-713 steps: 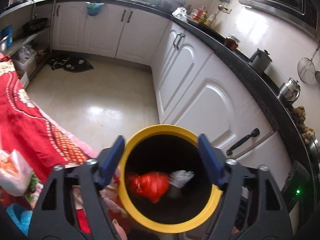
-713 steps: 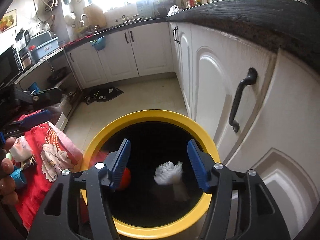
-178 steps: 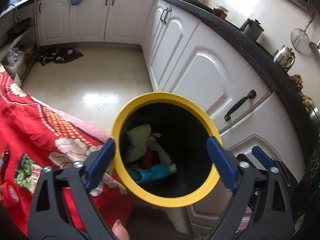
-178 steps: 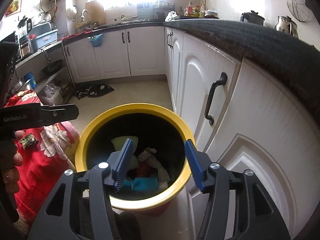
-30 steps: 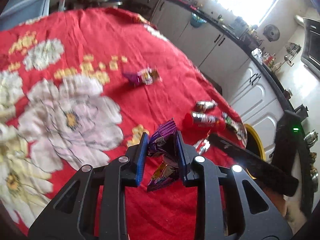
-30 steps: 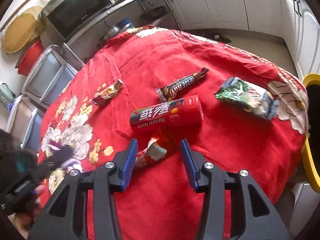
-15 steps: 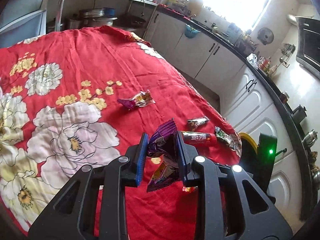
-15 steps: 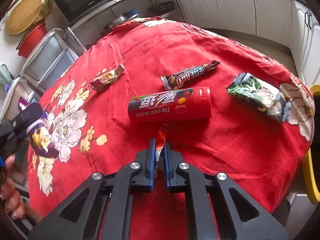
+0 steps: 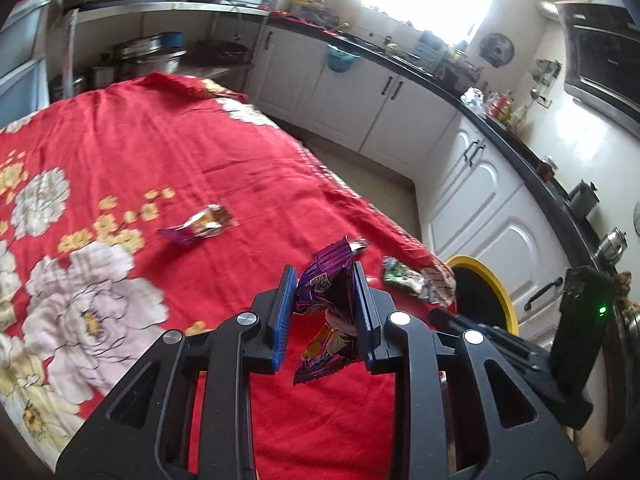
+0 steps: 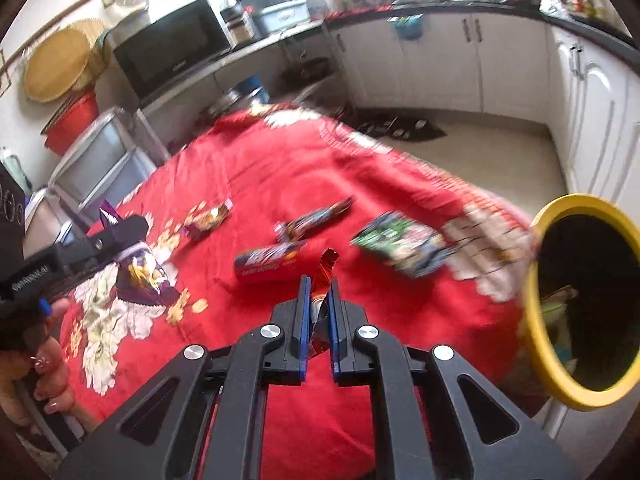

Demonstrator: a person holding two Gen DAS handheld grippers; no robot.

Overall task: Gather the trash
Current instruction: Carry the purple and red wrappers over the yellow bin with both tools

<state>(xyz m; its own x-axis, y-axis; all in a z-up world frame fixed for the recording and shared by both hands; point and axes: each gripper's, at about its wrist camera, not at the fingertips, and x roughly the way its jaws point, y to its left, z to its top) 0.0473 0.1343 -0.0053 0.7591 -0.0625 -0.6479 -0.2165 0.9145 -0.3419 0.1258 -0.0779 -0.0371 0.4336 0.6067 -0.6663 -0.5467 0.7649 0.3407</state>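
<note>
My left gripper (image 9: 325, 304) is clamped on a purple snack wrapper (image 9: 328, 312), which hangs crumpled between the blue pads above the red flowered tablecloth (image 9: 120, 152). My right gripper (image 10: 318, 312) is pinched tight on a thin red foil wrapper (image 10: 325, 270); its top edge sticks up past the fingertips.

More trash lies on the cloth. A small orange-and-purple packet (image 9: 198, 226) sits to the far left. From the right wrist, a red tube (image 10: 270, 262) lies just beyond my right fingertips, with a dark candy-bar wrapper (image 10: 316, 216) a little farther and a green-and-white bag (image 10: 400, 244) to the right, near the table's edge. That view is blurred, so I cannot read the labels.

The yellow-rimmed bin (image 10: 536, 300) stands at the right, just past the table's edge, beside the white cabinets (image 9: 492, 216); some trash shows inside it. At the left of the right-wrist view, my left hand (image 10: 44, 364) holds the other gripper's handle.
</note>
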